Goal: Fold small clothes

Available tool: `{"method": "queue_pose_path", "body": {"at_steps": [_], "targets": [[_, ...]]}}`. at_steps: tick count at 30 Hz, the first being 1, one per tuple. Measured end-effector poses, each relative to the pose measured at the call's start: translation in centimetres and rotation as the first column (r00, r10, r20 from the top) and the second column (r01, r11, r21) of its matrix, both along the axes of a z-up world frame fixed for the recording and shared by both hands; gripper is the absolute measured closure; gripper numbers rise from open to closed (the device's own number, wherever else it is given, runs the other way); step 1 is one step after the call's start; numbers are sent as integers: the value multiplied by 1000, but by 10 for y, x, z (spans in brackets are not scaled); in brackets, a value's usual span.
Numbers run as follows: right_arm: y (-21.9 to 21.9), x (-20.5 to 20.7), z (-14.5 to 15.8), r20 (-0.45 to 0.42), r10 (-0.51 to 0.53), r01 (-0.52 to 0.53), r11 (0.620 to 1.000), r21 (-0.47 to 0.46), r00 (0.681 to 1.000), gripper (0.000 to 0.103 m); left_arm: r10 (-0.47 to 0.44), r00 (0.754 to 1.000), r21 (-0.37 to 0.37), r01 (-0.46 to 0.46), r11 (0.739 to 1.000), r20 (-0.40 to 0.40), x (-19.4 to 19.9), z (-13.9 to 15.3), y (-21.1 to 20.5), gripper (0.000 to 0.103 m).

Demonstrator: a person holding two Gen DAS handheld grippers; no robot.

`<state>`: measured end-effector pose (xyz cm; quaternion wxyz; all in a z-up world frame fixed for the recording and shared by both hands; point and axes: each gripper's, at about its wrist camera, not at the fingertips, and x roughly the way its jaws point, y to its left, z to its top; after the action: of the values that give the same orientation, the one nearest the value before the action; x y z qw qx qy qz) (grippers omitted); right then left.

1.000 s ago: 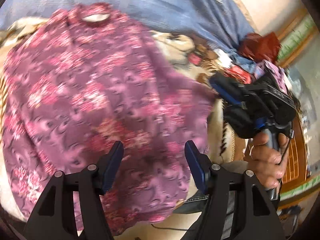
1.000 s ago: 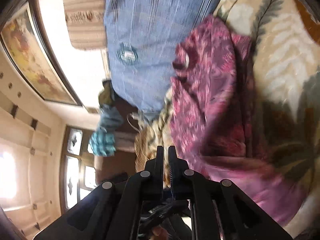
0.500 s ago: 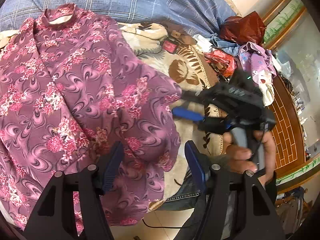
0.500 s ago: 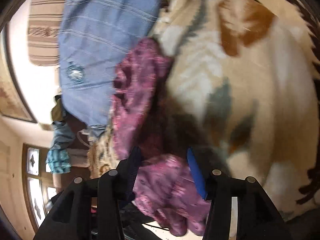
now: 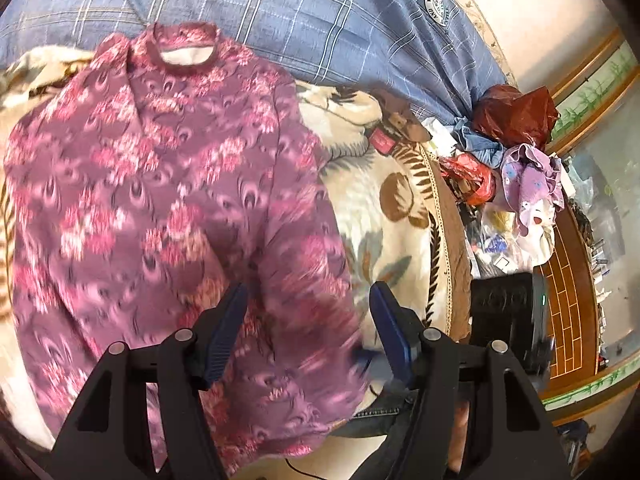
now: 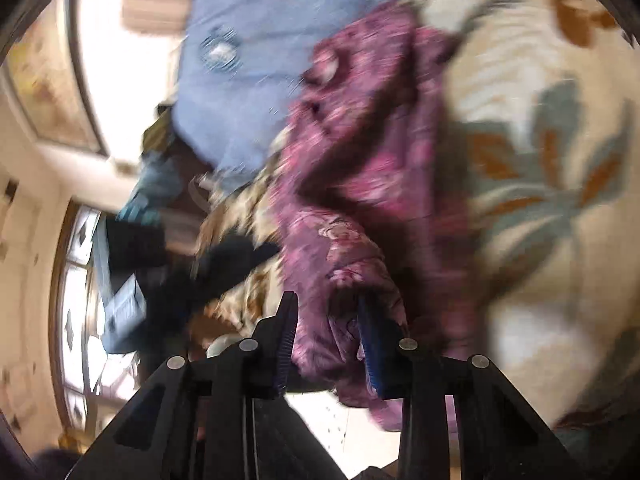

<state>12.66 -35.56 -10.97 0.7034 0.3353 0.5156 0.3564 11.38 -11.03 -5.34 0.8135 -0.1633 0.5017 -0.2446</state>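
Note:
A purple floral top (image 5: 160, 200) lies spread on a cream leaf-print blanket (image 5: 380, 208), its collar at the far end. My left gripper (image 5: 308, 292) hovers over the top's near right hem with nothing between its fingers; its jaws are opening a little wider. The right gripper's black body (image 5: 504, 312) shows low on the right, partly hidden behind my left finger. In the blurred right wrist view the right gripper (image 6: 326, 300) is closing on a bunched fold of the purple top (image 6: 360, 160). The cloth fills the gap and touches both pads.
A blue checked cloth (image 5: 320, 20) covers the far side of the bed. A heap of clothes and bags (image 5: 520, 168) with a dark red bag (image 5: 516, 116) sits at the right. The bed's near edge drops to pale floor. A window (image 6: 80, 280) is at left.
The right gripper went from shut to wide open, dropped toward the top's near edge and is now narrowed round a bunch of it. The left gripper rose slightly over the top.

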Motion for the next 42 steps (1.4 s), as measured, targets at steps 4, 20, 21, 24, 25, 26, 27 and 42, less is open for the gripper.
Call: {"method": "queue_pose_path", "body": {"at_steps": [4, 20, 21, 24, 25, 26, 27, 42], "targets": [[17, 1, 2, 10, 76, -76, 996, -46, 997, 68, -21, 998, 48, 24, 999, -57, 28, -16, -8, 35], [-18, 23, 14, -39, -62, 62, 998, 0, 997, 66, -49, 981, 37, 57, 998, -189, 30, -54, 9, 39], [-16, 30, 19, -42, -63, 63, 998, -6, 997, 61, -54, 982, 46, 63, 997, -183, 29, -54, 9, 39], [-15, 75, 38, -53, -107, 105, 994, -44, 993, 53, -87, 978, 16, 92, 996, -188, 30, -55, 0, 39], [-14, 92, 42, -45, -124, 121, 990, -66, 991, 53, -108, 979, 18, 113, 993, -175, 31, -54, -7, 39], [-14, 120, 48, -34, -166, 162, 982, -100, 986, 53, -139, 979, 45, 148, 988, -149, 30, -53, -15, 39], [-14, 143, 51, -21, -196, 192, 974, -120, 980, 52, -167, 978, 92, 179, 980, -128, 31, -53, -23, 39], [-1, 322, -19, -41, -295, 270, 914, -303, 955, 98, -246, 963, 5, 248, 969, -110, 33, -68, 4, 102]]}}
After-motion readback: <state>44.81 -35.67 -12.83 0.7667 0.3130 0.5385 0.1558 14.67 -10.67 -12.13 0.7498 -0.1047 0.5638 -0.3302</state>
